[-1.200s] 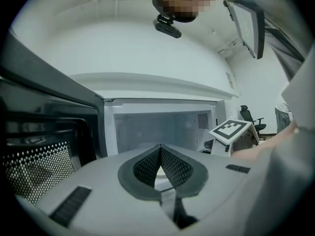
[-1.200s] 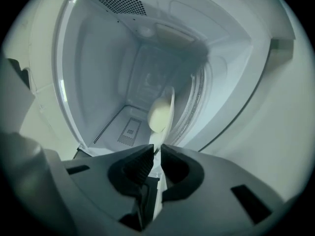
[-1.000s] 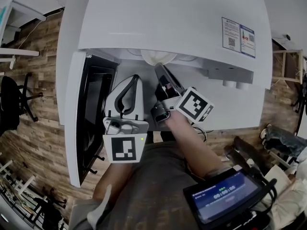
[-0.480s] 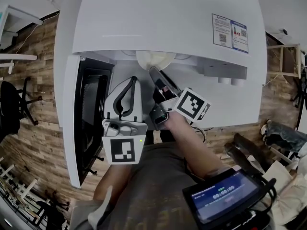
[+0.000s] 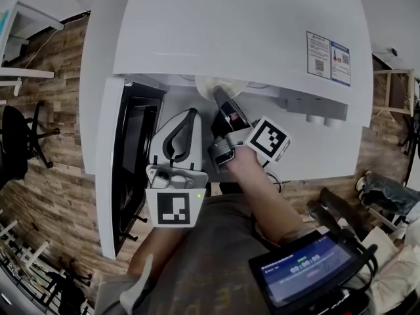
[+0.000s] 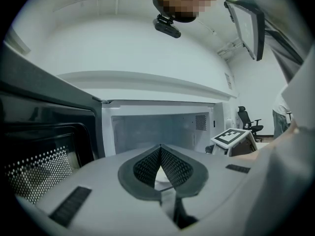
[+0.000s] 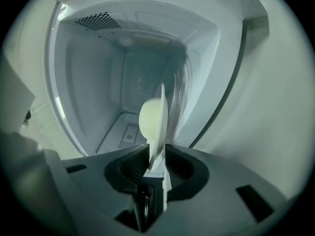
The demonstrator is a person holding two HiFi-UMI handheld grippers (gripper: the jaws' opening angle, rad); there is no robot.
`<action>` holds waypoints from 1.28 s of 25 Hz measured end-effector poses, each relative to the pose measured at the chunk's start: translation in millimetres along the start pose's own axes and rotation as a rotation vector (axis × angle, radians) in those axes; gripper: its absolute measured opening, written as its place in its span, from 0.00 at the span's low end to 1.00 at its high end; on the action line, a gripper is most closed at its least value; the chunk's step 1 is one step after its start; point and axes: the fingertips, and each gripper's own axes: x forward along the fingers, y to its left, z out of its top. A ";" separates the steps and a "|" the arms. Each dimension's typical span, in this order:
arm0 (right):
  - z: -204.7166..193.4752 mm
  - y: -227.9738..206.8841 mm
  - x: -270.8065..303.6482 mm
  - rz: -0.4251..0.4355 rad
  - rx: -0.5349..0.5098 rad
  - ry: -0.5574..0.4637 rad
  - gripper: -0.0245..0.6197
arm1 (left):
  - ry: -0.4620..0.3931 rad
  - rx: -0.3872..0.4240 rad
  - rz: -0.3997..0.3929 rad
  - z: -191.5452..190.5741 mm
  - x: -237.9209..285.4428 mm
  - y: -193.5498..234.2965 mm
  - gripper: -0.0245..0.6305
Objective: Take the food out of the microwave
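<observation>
Food (image 7: 149, 118), a pale rounded item, is found on a white plate (image 7: 161, 132) inside the microwave (image 5: 230, 25), at the front edge of the cavity floor. Removal is not yet done. The door (image 5: 128, 163) is swung fully open to the left, which leaves the cavity free for access.

The right hand-held gripper (image 7: 156, 156) is reached into the opening and rolled on its side, evidently so that one jaw passes over the plate's rim and the other under it. Its jaws have just been opening, and the rim is seen between them. The pads are set close on either side, but a firm clamp is not shown. It is judged that the jaws were widened to admit the rim, and that closing on it is the next step required.

The left hand-held gripper (image 6: 160, 150) is held just outside the opening, jaws together with nothing between them, presumably kept back to give the right side room.

A sticker (image 5: 328, 58) with a square code and blue and red print is noted at the far right corner of the microwave's top. Its wording is too small to be read. Black-and-white square markers are borne on both hand-held grippers. A screen (image 5: 303, 266) near the person shows a row of digits that cannot be read with confidence.
</observation>
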 end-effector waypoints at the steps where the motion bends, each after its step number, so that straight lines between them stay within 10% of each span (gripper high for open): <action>1: 0.0 0.0 0.5 -0.001 0.009 -0.004 0.20 | -0.003 0.003 -0.001 0.8 0.0 1.0 0.05; 20: -6.6 -4.2 -17.5 0.020 0.278 -0.004 0.14 | -0.001 0.010 -0.029 -4.2 -4.2 -7.4 0.05; 32: -22.0 17.5 -53.5 0.036 0.185 0.042 0.12 | -0.038 0.016 -0.005 11.6 -40.5 -28.1 0.05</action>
